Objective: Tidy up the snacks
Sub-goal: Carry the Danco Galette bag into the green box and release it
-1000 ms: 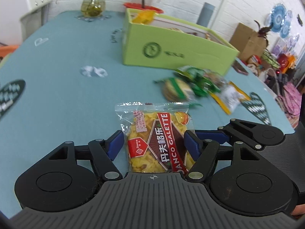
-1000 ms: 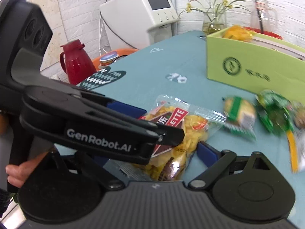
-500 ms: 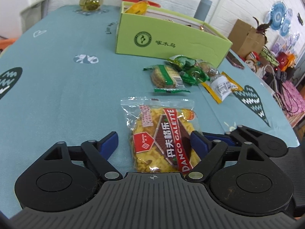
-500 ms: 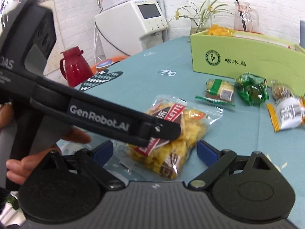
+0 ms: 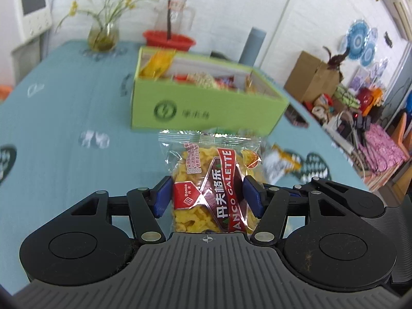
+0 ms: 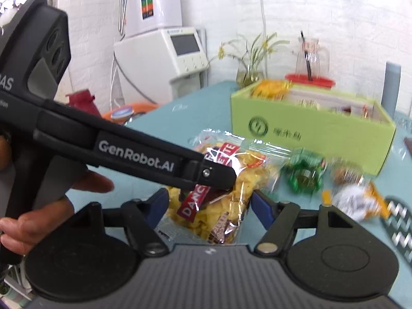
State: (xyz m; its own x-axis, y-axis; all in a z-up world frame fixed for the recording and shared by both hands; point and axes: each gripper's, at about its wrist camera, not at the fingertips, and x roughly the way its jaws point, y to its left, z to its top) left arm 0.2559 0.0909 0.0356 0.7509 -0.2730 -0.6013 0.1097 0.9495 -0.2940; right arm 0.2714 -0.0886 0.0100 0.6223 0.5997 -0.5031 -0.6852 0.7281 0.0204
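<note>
A clear bag of yellow galette snacks with a red band [image 5: 211,180] hangs above the teal table, with my left gripper [image 5: 208,197] closing and its blue pads pressing on both sides. In the right wrist view the same bag [image 6: 219,200] sits between the pads of my right gripper [image 6: 211,206], which is also closing and touching its edges. The left gripper's fingers [image 6: 206,175] cross in front of the bag. Behind stands an open green box [image 5: 206,108] [image 6: 309,131] holding several snacks.
Loose packets lie in front of the box: a green one [image 6: 303,177], a brown one [image 6: 345,172] and a white-orange one [image 6: 355,200]. A flower vase [image 5: 103,36], a red tray with a glass jug [image 5: 168,38] and a grey cylinder [image 5: 253,43] stand behind. A hand [image 6: 38,219] holds the left gripper.
Both grippers have narrowed onto the galette bag and risen. The bag has left the table and now hangs in front of the green box.
</note>
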